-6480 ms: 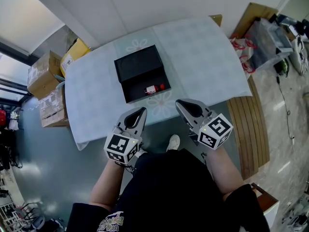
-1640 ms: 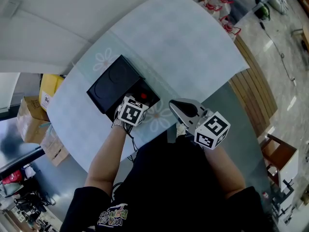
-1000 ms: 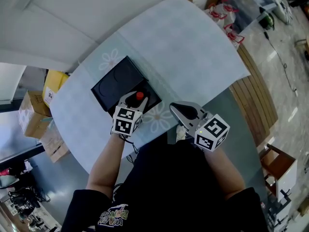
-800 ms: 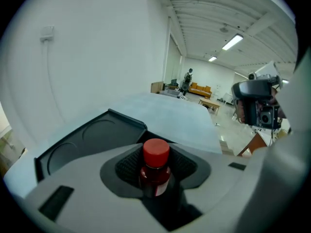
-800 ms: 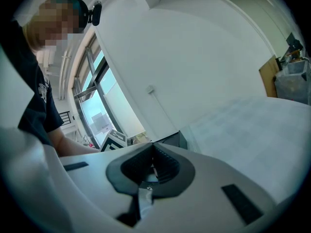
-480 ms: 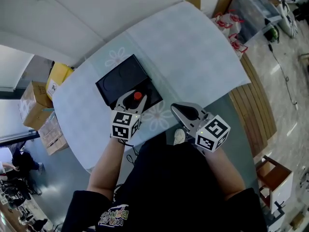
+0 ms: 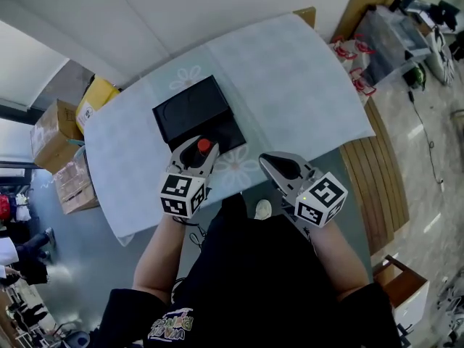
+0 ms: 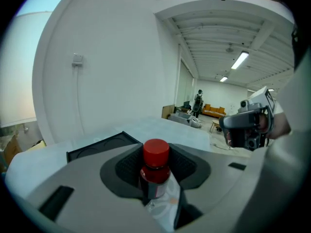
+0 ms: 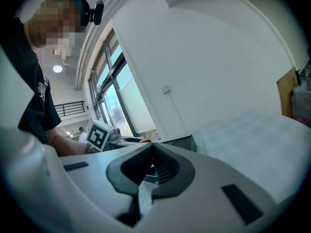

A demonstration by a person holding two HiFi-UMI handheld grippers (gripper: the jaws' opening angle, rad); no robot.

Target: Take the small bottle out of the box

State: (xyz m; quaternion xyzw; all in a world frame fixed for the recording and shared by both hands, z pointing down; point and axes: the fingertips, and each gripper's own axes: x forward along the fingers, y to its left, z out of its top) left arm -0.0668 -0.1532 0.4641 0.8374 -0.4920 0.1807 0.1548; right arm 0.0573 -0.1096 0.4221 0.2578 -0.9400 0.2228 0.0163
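Note:
A small bottle (image 7: 204, 146) with a red cap and a clear body stands upright between the jaws of my left gripper (image 7: 200, 148), which is shut on it, above the near edge of the open black box (image 7: 190, 112). In the left gripper view the bottle (image 8: 155, 168) fills the gap between the dark pads, and the box lid (image 8: 99, 145) lies behind it. My right gripper (image 7: 270, 161) hovers over the table's near edge to the right of the box, shut with nothing in it; its tips (image 9: 152, 152) meet.
The box rests on a pale patterned tablecloth (image 7: 290, 85). Cardboard boxes (image 7: 54, 133) and a yellow box (image 7: 98, 96) stand on the floor at the left. At the right are a slatted wooden bench (image 7: 384, 165), bags (image 7: 351, 67) and a clear bin (image 7: 395, 46).
The left gripper has risen out of the box with the red-capped bottle in its jaws and drawn back toward the near edge. The right gripper has stayed put.

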